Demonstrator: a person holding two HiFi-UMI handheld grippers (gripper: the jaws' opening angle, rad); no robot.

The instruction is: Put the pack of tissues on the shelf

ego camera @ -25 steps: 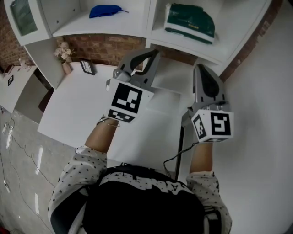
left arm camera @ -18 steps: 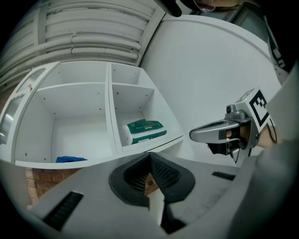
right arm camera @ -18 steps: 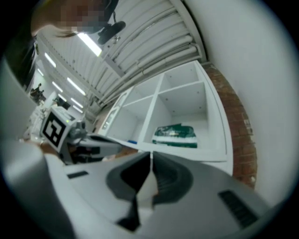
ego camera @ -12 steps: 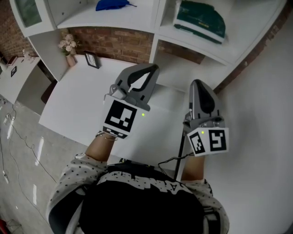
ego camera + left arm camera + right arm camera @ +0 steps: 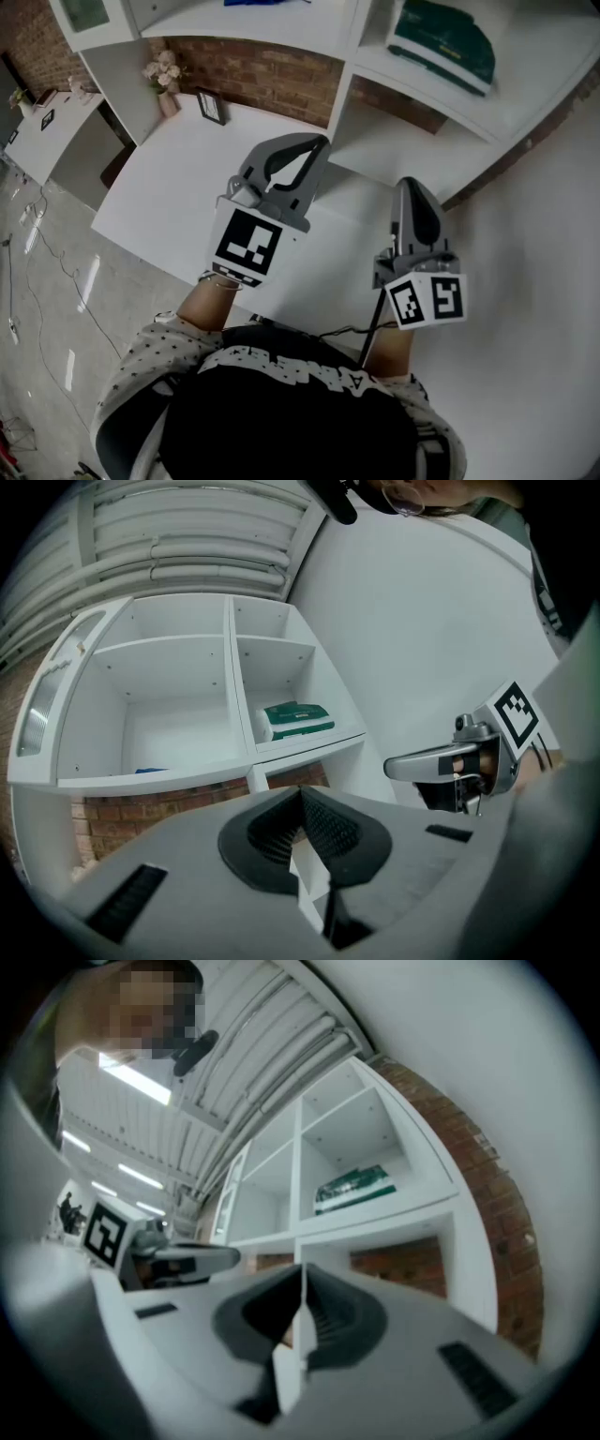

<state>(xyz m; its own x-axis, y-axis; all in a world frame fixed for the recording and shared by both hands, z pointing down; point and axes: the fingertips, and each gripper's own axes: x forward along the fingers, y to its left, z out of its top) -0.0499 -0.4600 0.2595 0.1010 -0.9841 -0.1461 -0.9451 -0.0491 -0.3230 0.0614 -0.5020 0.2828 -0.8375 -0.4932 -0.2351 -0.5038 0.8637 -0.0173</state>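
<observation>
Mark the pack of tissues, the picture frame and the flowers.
pack of tissues [image 5: 442,39], head view, middle of its green top.
picture frame [image 5: 211,106], head view, centre of its face.
flowers [image 5: 161,68], head view, on the blooms.

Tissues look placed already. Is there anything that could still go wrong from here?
The pack of tissues appears to lie close to the front edge of the shelf; a knock might tip it off. The cable trailing from the right gripper hangs beside the table edge and could snag there.

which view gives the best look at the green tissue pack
The left gripper view: the tissue pack sits whole and sharp on the shelf. The head view crops its top; the right gripper view shows it small and tilted.
</observation>
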